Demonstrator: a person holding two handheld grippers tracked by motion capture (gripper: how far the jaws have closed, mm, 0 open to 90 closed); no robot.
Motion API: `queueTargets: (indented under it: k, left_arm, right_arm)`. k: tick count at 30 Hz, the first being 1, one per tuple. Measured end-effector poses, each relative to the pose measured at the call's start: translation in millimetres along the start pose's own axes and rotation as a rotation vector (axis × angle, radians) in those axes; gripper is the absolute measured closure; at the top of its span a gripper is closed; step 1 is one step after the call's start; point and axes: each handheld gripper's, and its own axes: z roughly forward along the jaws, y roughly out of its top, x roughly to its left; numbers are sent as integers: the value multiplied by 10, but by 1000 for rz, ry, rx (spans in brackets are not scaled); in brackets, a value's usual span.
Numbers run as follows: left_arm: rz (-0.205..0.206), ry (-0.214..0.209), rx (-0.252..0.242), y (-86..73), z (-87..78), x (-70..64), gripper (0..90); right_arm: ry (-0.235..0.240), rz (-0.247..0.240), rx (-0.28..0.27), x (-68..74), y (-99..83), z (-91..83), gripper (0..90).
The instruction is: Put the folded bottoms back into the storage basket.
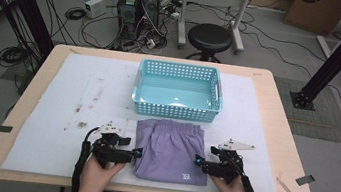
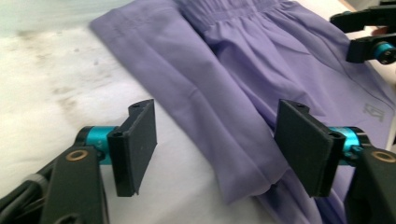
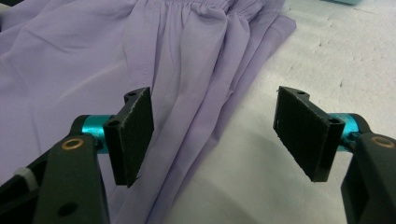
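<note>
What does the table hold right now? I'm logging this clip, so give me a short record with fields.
garment: purple shorts, folded flat on the white mat, near edge
basket: blue basket, nothing seen inside, just beyond the shorts
left tool: open, at the shorts' left edge, jaws either side of the cloth's edge
right tool: open, at the shorts' right edge, not gripping
mat: brown stains left of the shorts
</note>
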Motion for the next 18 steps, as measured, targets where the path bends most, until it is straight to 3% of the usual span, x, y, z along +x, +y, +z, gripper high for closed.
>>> queueTargets:
  k: [7,13,18]
  left_arm:
    - [-44,-91,25,12,73,-31,283]
    - [-53,-102,27,18,115,-74,273]
    - [-34,-106,34,30,165,-126,263]
  right_arm:
    - [4,6,6,-3,2,2,297]
    - [27,13,40,11,7,38,330]
    - [22,15,44,41,13,51,333]
